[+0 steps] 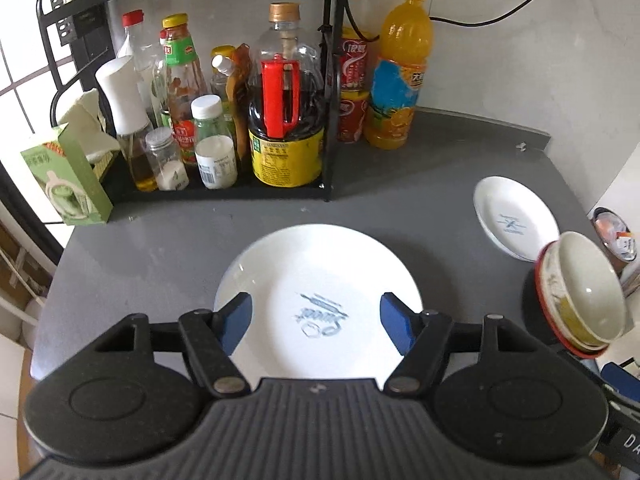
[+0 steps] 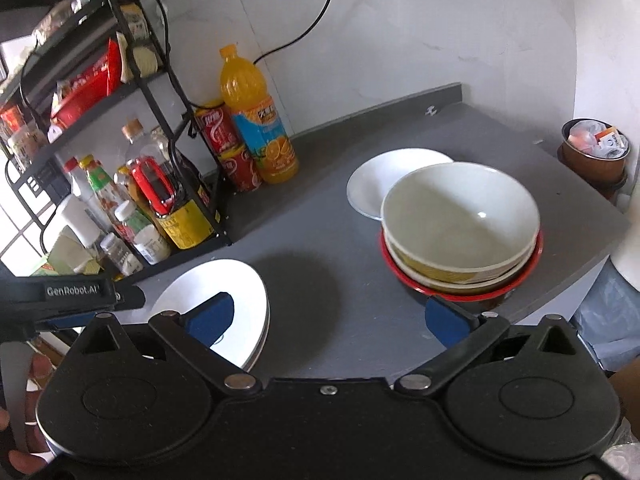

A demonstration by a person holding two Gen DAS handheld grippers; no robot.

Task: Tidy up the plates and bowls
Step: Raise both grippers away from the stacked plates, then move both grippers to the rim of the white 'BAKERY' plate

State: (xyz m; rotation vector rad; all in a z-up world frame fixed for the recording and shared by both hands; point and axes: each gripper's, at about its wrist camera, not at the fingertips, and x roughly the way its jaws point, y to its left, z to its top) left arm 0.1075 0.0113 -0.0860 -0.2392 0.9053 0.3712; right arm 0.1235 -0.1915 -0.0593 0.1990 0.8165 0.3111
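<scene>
Filling both views, a dark grey counter (image 1: 380, 184) runs back to a pale wall, with a black wire rack (image 1: 328, 80) of sauce and oil bottles far left and an orange drink bottle (image 1: 400, 72) beside two stacked red cans (image 1: 354, 92) next to it. A large white plate (image 1: 320, 280) lies flat at the near middle; the left gripper (image 1: 316, 320) hangs over it with its blue pads apart and nothing between them. At the right edge sits a stack of bowls (image 2: 460, 232), a cream bowl topmost in a red-rimmed one, and a small white plate (image 2: 380, 184) lies just behind it. The right gripper (image 2: 340, 316) stands spread wide over bare counter between the large plate and the bowls, empty. Only the right wrist view shows the upper rack shelves, a brown cup (image 2: 594, 152) of scraps far right and fingers (image 2: 24, 420) at the near left; only the left shows a green carton (image 1: 68, 184) by the rack.
</scene>
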